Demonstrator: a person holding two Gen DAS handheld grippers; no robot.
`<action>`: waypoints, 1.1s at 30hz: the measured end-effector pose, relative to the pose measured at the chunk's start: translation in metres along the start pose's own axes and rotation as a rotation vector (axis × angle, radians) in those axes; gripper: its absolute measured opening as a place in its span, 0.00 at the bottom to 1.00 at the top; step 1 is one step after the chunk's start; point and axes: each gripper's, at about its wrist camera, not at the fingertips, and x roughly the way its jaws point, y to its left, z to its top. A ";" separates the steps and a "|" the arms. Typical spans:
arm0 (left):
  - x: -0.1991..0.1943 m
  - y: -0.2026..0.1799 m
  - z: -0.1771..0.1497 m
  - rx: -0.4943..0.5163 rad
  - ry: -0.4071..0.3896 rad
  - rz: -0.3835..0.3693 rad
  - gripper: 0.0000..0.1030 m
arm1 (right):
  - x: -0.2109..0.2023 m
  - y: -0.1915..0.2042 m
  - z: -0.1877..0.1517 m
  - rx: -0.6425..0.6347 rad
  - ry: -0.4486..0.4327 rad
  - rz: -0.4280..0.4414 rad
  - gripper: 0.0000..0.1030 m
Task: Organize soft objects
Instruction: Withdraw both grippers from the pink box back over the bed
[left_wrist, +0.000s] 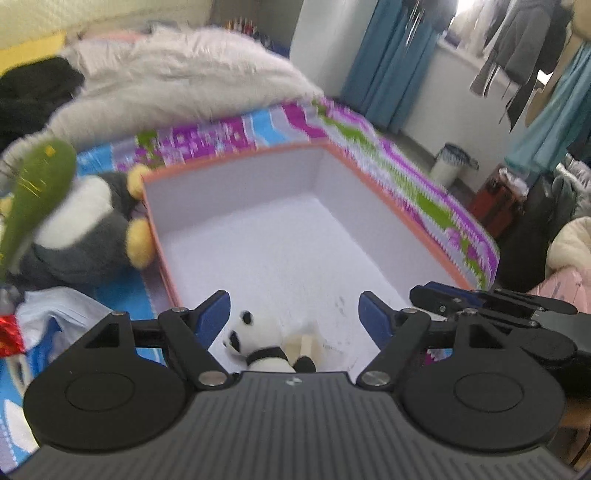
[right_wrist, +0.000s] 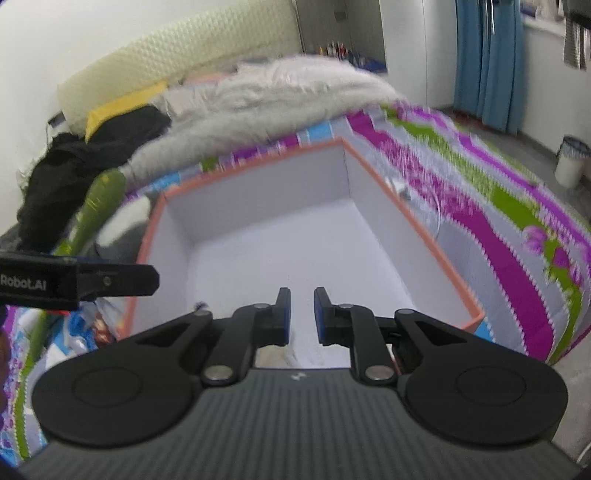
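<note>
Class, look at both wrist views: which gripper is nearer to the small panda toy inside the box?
Left. The left gripper hangs open right above the panda toy, which lies between its fingers. The right gripper hovers over bare box floor, off to the panda's right.

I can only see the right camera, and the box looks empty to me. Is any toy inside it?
Observer: Yes. A small panda plush lies on the floor of the box, at the near end.
Operator: Is the left gripper holding it?
Observer: No. The left gripper has its jaws wide open on either side of the panda.
Operator: Are any toys outside?
Observer: A grey and white penguin plush with yellow feet lies just outside the box's left wall.
</note>
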 end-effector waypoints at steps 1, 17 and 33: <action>-0.012 0.000 -0.001 0.004 -0.026 0.006 0.78 | -0.008 0.003 0.002 -0.005 -0.026 0.004 0.17; -0.172 0.014 -0.064 0.016 -0.268 0.094 0.78 | -0.107 0.086 -0.012 -0.065 -0.223 0.198 0.18; -0.230 0.073 -0.140 -0.122 -0.298 0.205 0.78 | -0.120 0.141 -0.055 -0.148 -0.196 0.253 0.18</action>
